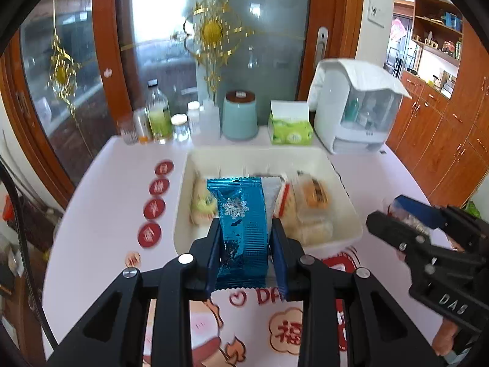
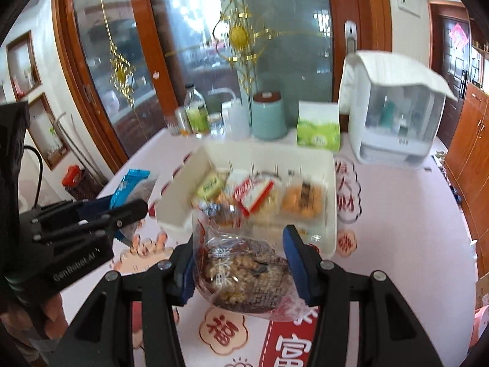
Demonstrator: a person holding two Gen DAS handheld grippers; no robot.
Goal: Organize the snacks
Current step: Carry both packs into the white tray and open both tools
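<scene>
Already the white bin [image 1: 342, 238] holds wrapped snacks [image 2: 301, 200] — left gripper [image 1: 246, 244] pinches blue packet [image 1: 241, 214], right gripper [image 2: 241, 270] clamps nut cake [image 2: 241, 275].

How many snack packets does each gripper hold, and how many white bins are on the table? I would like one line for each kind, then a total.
Blue foil packet, in left gripper: 1
Clear nut-cake packet, in right gripper: 1
White bin: 1
Total: 3

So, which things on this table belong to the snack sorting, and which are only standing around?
Part of the job:
- blue foil snack packet, held in the left gripper
- clear-wrapped nut snack, held in the right gripper
- white bin with wrapped snacks

Just standing around:
- green tissue pack
- teal canister
- bottles and jars
- white lidded organizer
</scene>
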